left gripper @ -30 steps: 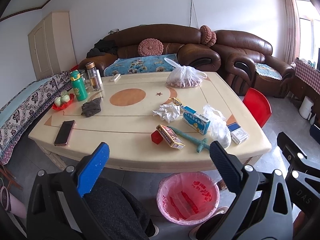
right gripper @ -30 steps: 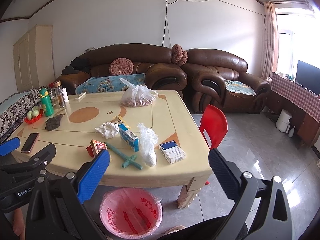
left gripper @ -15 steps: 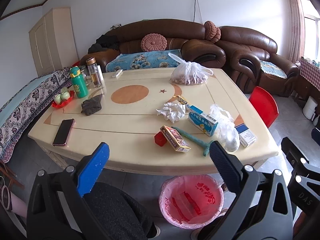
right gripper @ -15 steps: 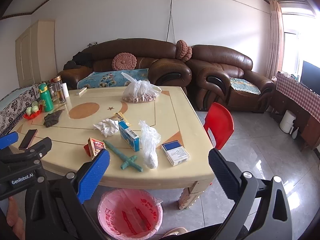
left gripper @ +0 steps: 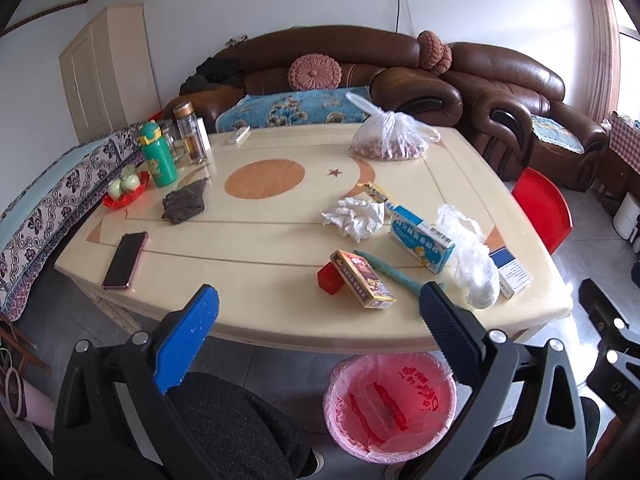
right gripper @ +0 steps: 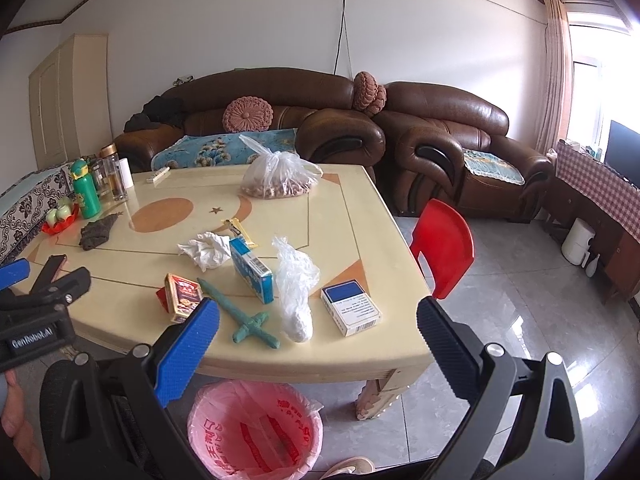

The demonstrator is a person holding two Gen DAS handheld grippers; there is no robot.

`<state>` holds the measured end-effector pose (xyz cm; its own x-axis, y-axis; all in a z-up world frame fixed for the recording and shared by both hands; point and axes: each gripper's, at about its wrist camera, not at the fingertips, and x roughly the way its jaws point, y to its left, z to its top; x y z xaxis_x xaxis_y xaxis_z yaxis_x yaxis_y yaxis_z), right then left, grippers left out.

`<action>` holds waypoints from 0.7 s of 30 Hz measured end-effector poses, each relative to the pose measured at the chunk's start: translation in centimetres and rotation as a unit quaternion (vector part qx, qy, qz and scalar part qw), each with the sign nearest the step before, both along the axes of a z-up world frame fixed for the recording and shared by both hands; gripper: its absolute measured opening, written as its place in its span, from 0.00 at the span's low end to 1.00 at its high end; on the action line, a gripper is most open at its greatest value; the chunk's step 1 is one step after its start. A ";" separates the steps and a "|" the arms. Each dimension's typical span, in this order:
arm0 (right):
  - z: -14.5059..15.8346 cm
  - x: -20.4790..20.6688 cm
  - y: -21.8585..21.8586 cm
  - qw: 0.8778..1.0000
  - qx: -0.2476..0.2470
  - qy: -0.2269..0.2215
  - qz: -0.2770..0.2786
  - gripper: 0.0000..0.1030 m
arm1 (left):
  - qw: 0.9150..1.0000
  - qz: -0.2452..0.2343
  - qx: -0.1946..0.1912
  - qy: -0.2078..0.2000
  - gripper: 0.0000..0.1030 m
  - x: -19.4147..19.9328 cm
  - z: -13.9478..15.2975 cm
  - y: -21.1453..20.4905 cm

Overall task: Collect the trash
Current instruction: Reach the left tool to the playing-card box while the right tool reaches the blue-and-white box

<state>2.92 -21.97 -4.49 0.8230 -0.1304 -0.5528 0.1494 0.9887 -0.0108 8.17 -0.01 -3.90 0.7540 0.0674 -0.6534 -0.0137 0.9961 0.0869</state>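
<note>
**Mia:** What is the biggest thing here?

**Ben:** The table point(right gripper: 344, 216). Under its near edge stands the pink bin point(right gripper: 256, 428). Its bag looks almost empty, but the bottom is hard to see.

**Mia:** Where is the trash?

**Ben:** It all lies on the near right part of the table. There is a crumpled plastic bag point(right gripper: 294, 280), a white paper ball point(right gripper: 206, 250), a blue and white box point(right gripper: 252, 276), a white and blue box point(right gripper: 351, 307), a red box point(right gripper: 183, 293) and a small yellow wrapper point(right gripper: 240, 232).

**Mia:** Are the tongs holding anything?

**Ben:** No. The left gripper point(left gripper: 318, 310) has its two fingers wide apart and nothing between them. The right gripper point(right gripper: 318, 320) is the same, wide apart and empty. Both hang low in front of the table edge, above the bin.

**Mia:** Which one is closer to the trash?

**Ben:** I think the right one. The plastic bag lies straight ahead of it and a bit up, right between its two fingers in the right view. The bag is long, and its long way points away from the tongs, toward the sofa point(right gripper: 304, 120). So the fingers could close across its thin sides.

**Mia:** And the left one?

**Ben:** The red box is just ahead of it, turned slantwise.
</note>
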 end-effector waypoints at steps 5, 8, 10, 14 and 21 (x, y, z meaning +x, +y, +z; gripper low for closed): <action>-1.7 1.5 -1.3 1.000 0.001 0.020 0.004 0.94 | 1.000 0.009 -0.002 0.019 0.95 1.4 -1.7 0.7; -2.9 2.6 -2.3 1.000 0.004 0.028 0.009 0.94 | 0.999 0.013 -0.009 0.033 0.95 2.4 -2.7 1.1; -3.6 3.3 -2.8 0.999 0.007 0.033 0.013 0.94 | 0.999 0.011 -0.012 0.040 0.95 3.1 -3.5 1.1; -5.1 4.7 -3.3 0.999 0.006 0.047 0.020 0.94 | 0.998 0.003 -0.018 0.055 0.95 4.4 -5.0 1.0; -7.6 7.5 -3.7 0.998 -0.004 0.059 0.036 0.94 | 0.993 -0.016 -0.065 0.093 0.95 6.6 -7.3 0.1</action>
